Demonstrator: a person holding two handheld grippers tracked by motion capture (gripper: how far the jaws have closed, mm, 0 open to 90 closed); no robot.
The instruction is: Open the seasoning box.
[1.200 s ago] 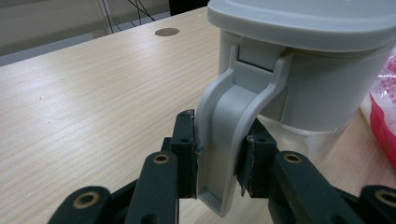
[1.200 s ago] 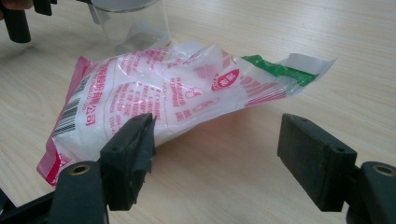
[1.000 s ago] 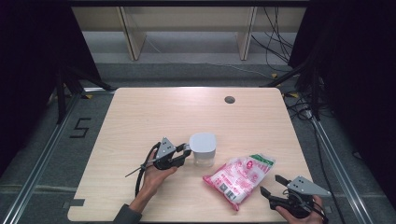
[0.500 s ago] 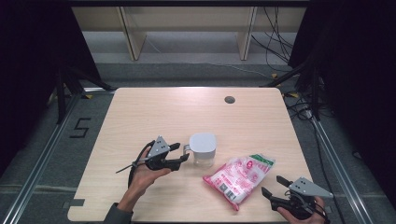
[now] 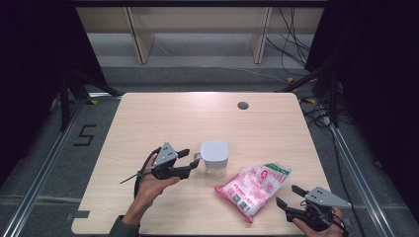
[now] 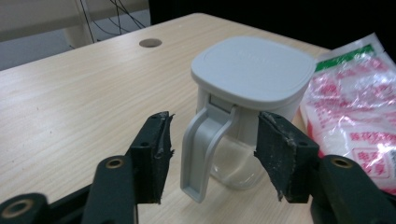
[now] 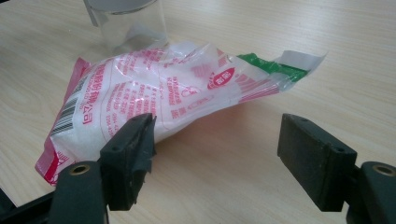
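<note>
on the table [image 5: 163,118], the lidded jar [image 5: 214,157] stands left of and behind the bag [image 5: 254,186], just beside it.

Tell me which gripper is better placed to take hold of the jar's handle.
Left. The left gripper has just been opening, and its jaws stand either side of the jar's handle without pressing it. The right gripper sits open by the bag, apart from the jar.

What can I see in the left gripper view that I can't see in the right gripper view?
The left gripper view gives you the flat top of the grey lid and the round hole in the table. The right gripper view gives you the barcode on the pink bag. Both share the clear jug, the pink bag and the wooden table.
</note>
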